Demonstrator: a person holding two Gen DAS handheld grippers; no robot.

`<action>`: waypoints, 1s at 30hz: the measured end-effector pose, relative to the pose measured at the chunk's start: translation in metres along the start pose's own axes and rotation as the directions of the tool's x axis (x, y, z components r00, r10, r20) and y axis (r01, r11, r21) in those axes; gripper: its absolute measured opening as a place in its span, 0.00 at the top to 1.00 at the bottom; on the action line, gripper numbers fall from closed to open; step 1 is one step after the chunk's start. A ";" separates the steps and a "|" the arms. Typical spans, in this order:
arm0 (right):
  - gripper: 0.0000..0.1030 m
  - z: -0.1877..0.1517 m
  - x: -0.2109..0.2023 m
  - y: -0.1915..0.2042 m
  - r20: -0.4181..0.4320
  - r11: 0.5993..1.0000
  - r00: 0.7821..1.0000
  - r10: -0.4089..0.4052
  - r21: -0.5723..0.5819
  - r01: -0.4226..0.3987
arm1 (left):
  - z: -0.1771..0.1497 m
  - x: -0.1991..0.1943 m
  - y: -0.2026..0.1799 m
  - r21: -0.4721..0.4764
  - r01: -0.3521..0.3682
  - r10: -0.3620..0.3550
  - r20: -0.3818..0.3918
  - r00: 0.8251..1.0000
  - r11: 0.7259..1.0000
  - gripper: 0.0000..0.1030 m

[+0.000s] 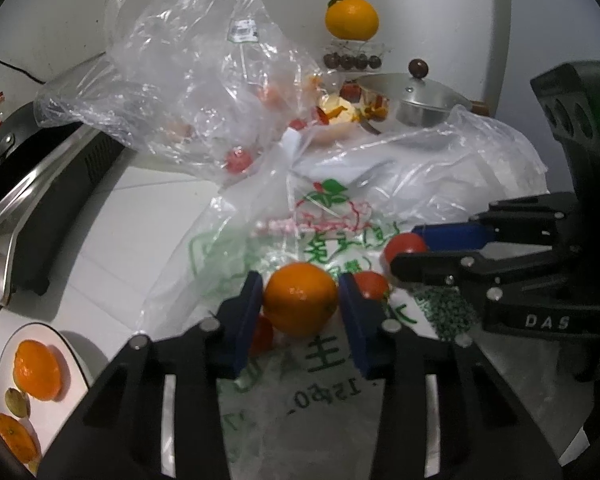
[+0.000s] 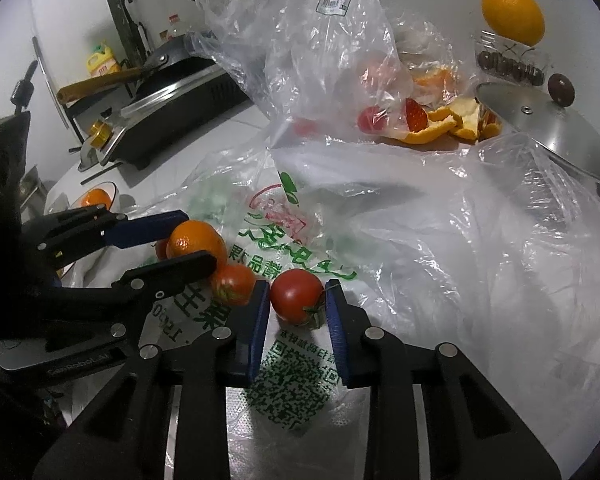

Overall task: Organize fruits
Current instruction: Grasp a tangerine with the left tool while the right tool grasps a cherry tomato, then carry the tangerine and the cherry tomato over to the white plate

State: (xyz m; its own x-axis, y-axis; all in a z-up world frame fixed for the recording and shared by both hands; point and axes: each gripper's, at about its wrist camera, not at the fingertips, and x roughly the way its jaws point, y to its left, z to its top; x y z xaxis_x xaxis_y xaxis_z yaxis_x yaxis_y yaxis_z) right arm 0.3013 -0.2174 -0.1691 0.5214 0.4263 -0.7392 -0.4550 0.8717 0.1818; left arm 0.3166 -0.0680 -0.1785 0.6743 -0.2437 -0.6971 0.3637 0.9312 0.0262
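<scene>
In the left wrist view, an orange (image 1: 301, 304) is seen directly between the two blue pads of the left claw (image 1: 300, 308), on top of a printed plastic bag (image 1: 332, 248) spread over the counter (image 1: 112, 232). The claw is narrowed onto the fruit, both pads being pressed against its sides, so the orange is gripped. A tomato (image 1: 370, 285) is found just beside the right pad, and part of another red fruit is glimpsed under the left pad. To the right, the right claw (image 1: 410, 250) is seen from the side, with a second tomato (image 1: 404, 245) caught at its tips. A plate (image 1: 72, 348) with cut orange pieces is placed at the lower left. A clear crumpled bag (image 1: 188, 80) is heaped behind, with a whole orange on a clear box beyond it and a pot lid (image 1: 420, 96) near it.

In the right wrist view, the second tomato (image 2: 296, 295) is held between the blue pads of the right claw (image 2: 297, 300), which is closed tightly on it; both pads are touching its sides. It is resting on the printed plastic bag (image 2: 300, 248), just above a printed square code. To the left, the left claw (image 2: 194, 240) is shown clamped around the orange (image 2: 196, 242), and the first tomato (image 2: 233, 283) is lying between the two claws, touching the orange. Orange peel (image 2: 440, 126) is scattered behind the bags.
</scene>
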 end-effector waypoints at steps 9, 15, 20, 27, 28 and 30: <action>0.71 -0.001 -0.007 0.000 0.026 1.000 1.000 0.001 -0.007 -0.001 | 0.001 -0.019 -0.007 0.003 -0.010 0.010 0.035 0.999 1.000 0.62; 0.71 -0.003 -0.012 0.003 0.043 1.000 0.999 -0.007 -0.016 0.008 | 0.002 -0.035 -0.012 0.004 -0.013 0.013 0.062 0.998 1.000 0.62; 0.71 -0.002 -0.020 0.007 0.064 1.000 0.998 -0.013 -0.026 0.014 | 0.001 -0.047 -0.015 0.004 -0.026 0.026 0.077 0.997 1.000 0.62; 0.71 -0.001 -0.033 0.018 0.090 0.999 0.996 -0.021 -0.044 0.025 | -0.004 -0.066 -0.012 -0.006 -0.040 0.041 0.104 0.994 0.999 0.61; 0.71 0.000 -0.034 0.019 0.092 0.999 0.996 -0.021 -0.046 0.025 | -0.004 -0.068 -0.012 -0.008 -0.041 0.042 0.108 0.993 0.999 0.61; 0.71 0.000 -0.037 0.023 0.098 0.998 0.995 -0.024 -0.053 0.029 | -0.007 -0.075 -0.010 -0.015 -0.044 0.045 0.118 0.992 0.999 0.61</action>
State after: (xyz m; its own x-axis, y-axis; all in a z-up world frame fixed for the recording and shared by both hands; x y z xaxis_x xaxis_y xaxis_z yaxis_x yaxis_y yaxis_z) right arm 0.2714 -0.2129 -0.1370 0.6004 0.4272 -0.6760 -0.4774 0.8697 0.1255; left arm 0.2580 -0.0570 -0.1315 0.7609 -0.2316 -0.6061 0.3244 0.9448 0.0462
